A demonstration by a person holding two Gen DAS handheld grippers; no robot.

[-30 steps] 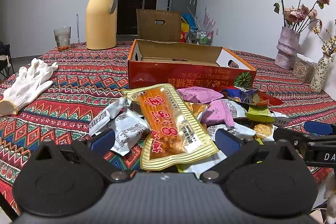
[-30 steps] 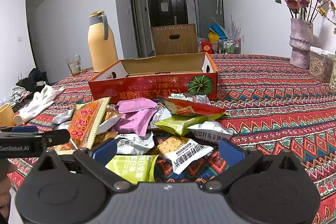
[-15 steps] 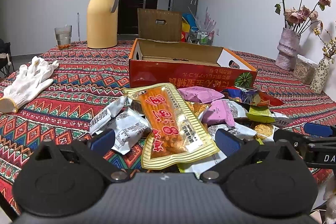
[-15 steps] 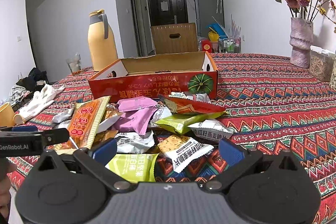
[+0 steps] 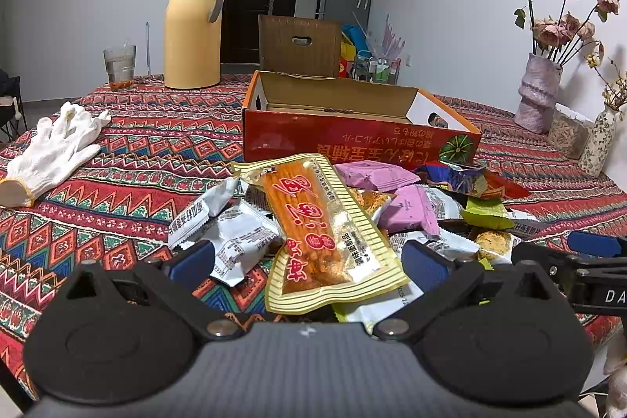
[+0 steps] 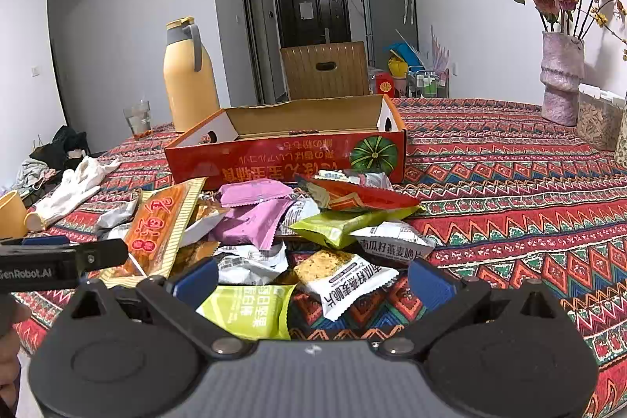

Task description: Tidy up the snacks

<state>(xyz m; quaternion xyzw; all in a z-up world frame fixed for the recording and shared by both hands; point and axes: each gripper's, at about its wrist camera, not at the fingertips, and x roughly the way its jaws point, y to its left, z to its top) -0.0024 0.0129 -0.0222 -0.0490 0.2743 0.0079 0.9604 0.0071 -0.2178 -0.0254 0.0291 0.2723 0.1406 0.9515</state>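
A pile of snack packets lies on the patterned tablecloth in front of an open red cardboard box [image 5: 352, 140] [image 6: 282, 159]. My left gripper [image 5: 309, 261] is open, its fingers either side of a long yellow-striped packet of orange sticks [image 5: 321, 226] that also shows in the right wrist view [image 6: 160, 222]. My right gripper [image 6: 309, 281] is open above a lime-green packet [image 6: 250, 308] and a white cracker packet [image 6: 345, 281]. Purple packets [image 5: 407, 206] [image 6: 250, 218] lie mid-pile. Neither gripper holds anything.
A yellow thermos [image 5: 194, 26], a glass [image 5: 119, 67] and white gloves [image 5: 55, 147] are on the left of the table. A vase of dried flowers [image 5: 539, 96] and a jar [image 5: 568, 136] stand on the right. A chair back [image 5: 299, 46] is behind the box.
Both grippers have eased slightly forward and up toward the pile. The packets have not moved.
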